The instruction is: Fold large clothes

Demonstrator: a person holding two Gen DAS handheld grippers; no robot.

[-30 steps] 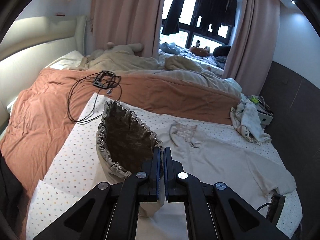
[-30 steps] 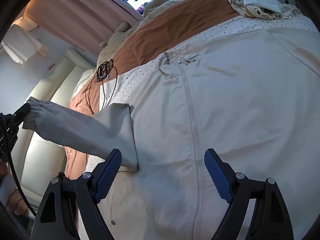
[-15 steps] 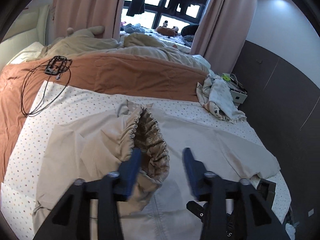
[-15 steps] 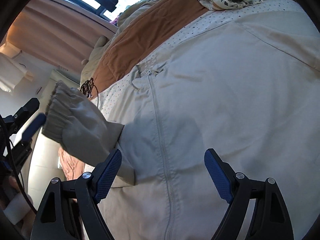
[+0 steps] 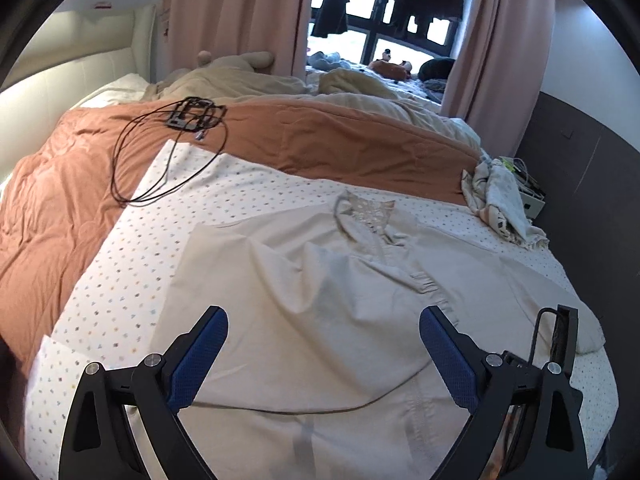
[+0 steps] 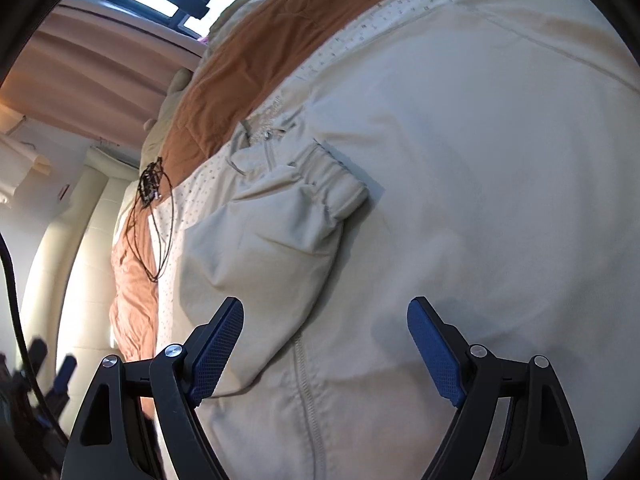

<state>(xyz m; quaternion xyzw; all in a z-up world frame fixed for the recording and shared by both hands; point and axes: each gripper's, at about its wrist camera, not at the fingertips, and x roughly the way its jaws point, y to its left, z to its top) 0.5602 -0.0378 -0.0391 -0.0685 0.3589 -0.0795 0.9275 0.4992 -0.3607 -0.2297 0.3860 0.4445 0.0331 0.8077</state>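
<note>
With the left sleeve [image 6: 280, 216] folded across the beige zip-front jacket [image 5: 328, 320], the left gripper [image 5: 323, 354], jaws just opened, and the right gripper [image 6: 325, 346] both hang spread and empty; the far right sleeve [image 5: 560, 300] probably needs pinching next.

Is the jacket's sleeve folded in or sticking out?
Folded in. The sleeve lies across the jacket front, its cuff resting beside the zipper.

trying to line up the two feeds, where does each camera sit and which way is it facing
Left wrist: sits on the left gripper, tilted down over the beige zip-up jacket toward the pink curtains; its blue-padded jaws show, open and empty.
Right wrist: sits on the right gripper, rolled, close over the jacket's folded sleeve with elastic cuff; jaws open.
Shared: jacket, rust-orange quilt, black coiled cable.
</note>
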